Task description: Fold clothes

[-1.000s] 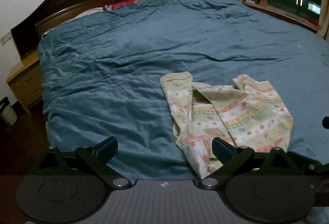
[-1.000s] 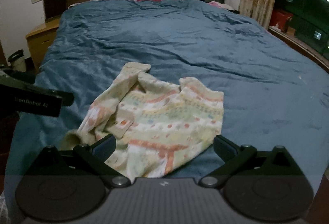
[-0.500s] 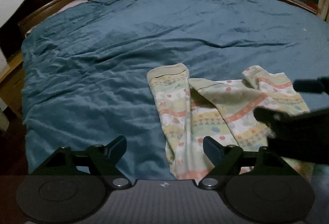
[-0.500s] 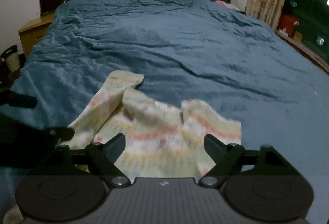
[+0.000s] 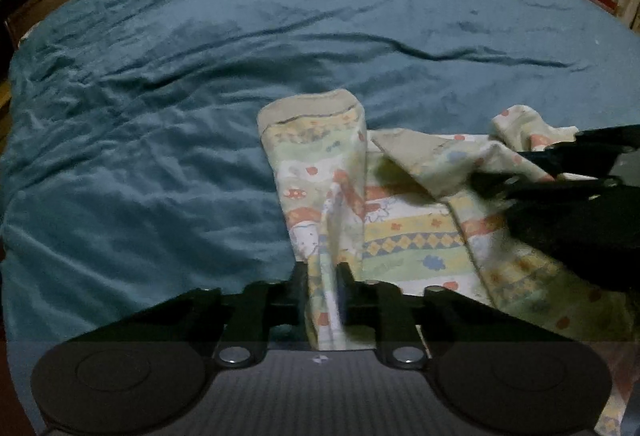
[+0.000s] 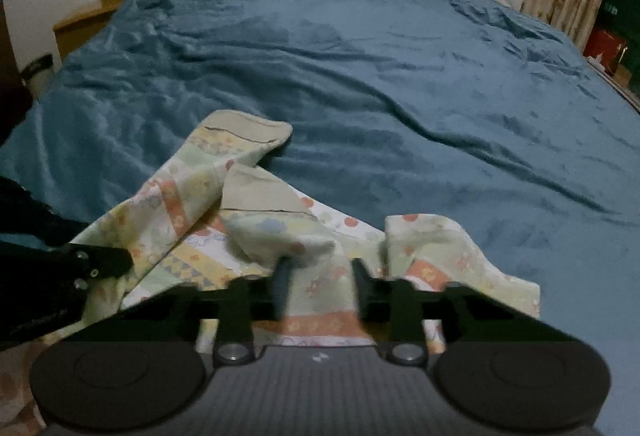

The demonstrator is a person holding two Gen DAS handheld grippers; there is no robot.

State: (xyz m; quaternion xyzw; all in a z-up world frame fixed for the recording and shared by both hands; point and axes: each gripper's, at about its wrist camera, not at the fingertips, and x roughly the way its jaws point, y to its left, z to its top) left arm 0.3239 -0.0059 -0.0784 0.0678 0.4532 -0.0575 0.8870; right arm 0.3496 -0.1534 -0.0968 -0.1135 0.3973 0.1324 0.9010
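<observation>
A soft patterned garment [image 5: 404, 232] is lying crumpled on the near edge of a wrinkled blue bedspread [image 5: 200, 107]. The left gripper [image 5: 323, 276] is closing, pinching a fabric ridge; the right gripper [image 6: 320, 276] is closing around bunched cloth.

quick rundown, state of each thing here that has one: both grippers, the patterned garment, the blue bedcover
left gripper: jaws closing, a ridge of the garment pinched between them
right gripper: jaws closing, garment cloth between them
patterned garment: unfolded, crumpled, lying on the bed, one cuffed end stretched away toward the headboard
blue bedcover: spread over the bed, wrinkled
</observation>
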